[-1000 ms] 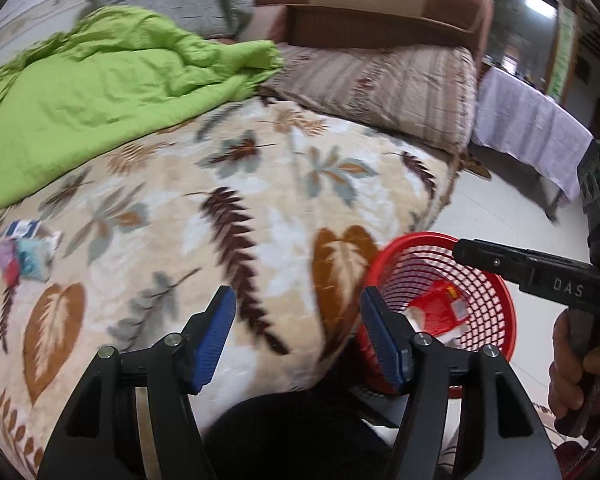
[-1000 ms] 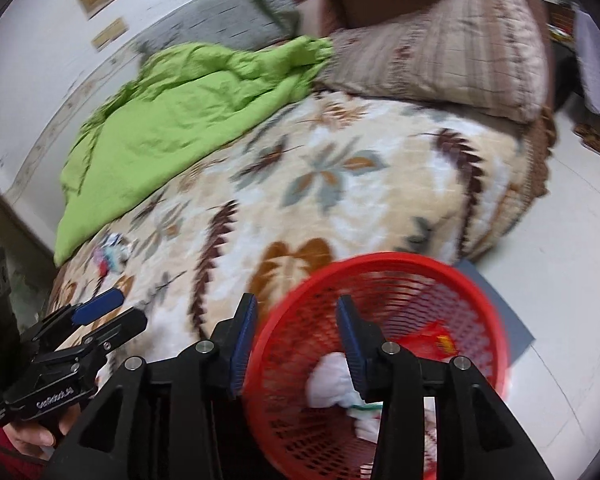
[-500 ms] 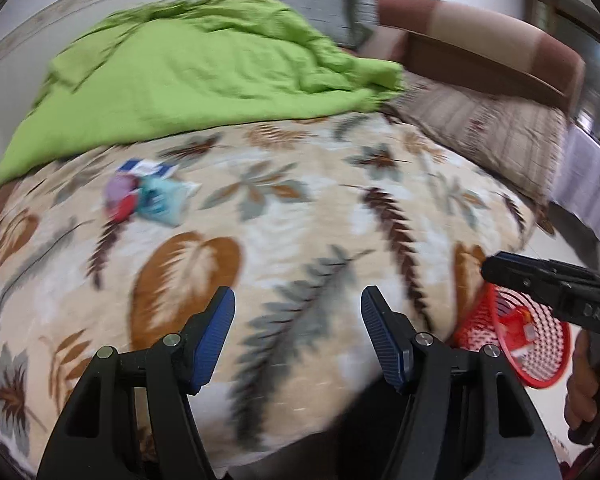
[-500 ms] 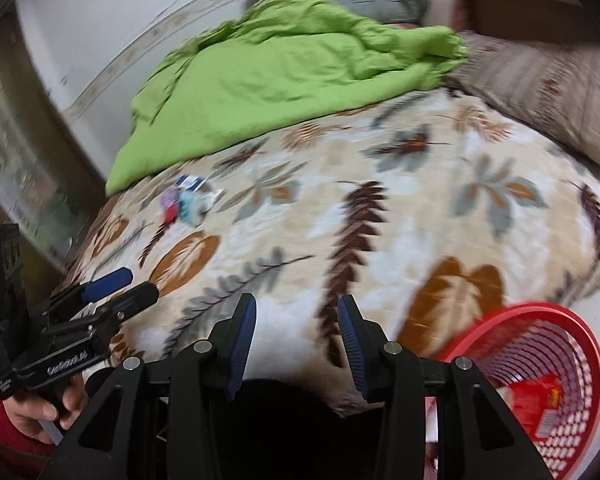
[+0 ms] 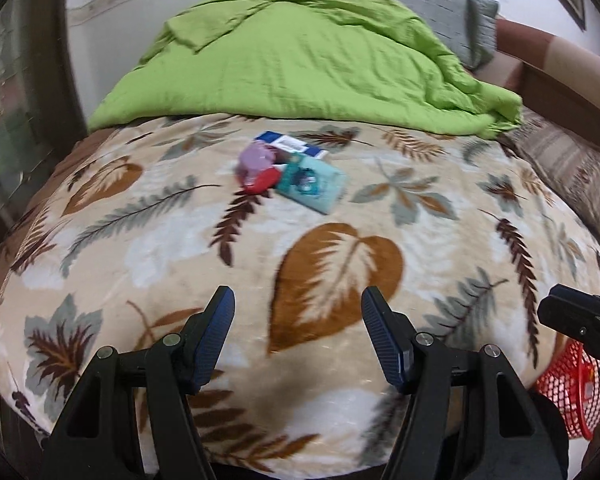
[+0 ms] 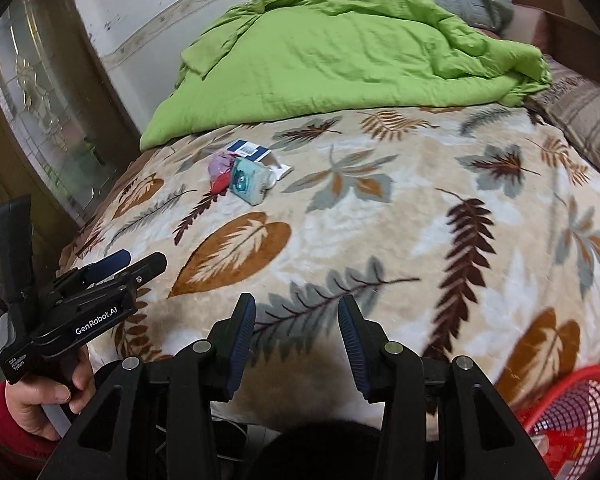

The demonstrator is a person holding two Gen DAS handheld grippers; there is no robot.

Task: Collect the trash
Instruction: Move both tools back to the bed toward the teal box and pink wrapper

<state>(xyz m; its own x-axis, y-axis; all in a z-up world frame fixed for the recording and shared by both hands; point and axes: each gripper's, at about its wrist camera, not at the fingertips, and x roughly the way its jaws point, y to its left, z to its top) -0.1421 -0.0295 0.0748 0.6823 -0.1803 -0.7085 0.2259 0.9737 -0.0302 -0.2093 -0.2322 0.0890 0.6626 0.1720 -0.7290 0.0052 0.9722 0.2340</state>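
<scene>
I see both jaws parted and empty: left hand-held gripper (image 5: 296, 336), right hand-held gripper (image 6: 296, 338). The trash pile (image 5: 290, 170) lies on the bed (image 5: 380, 216) beyond them, and the red basket (image 6: 572, 412) sits at the bed's right edge.

trash: wrappers (image 5: 290, 172) – purple, red, teal, blue-white – clustered touching on blanket | red basket (image 6: 572, 420): beside bed

Wrappers (image 5: 290, 168) lie on the bed (image 5: 340, 264); quilt (image 5: 300, 60) at twelve o'clock behind them, basket (image 5: 572, 396) at four.
</scene>
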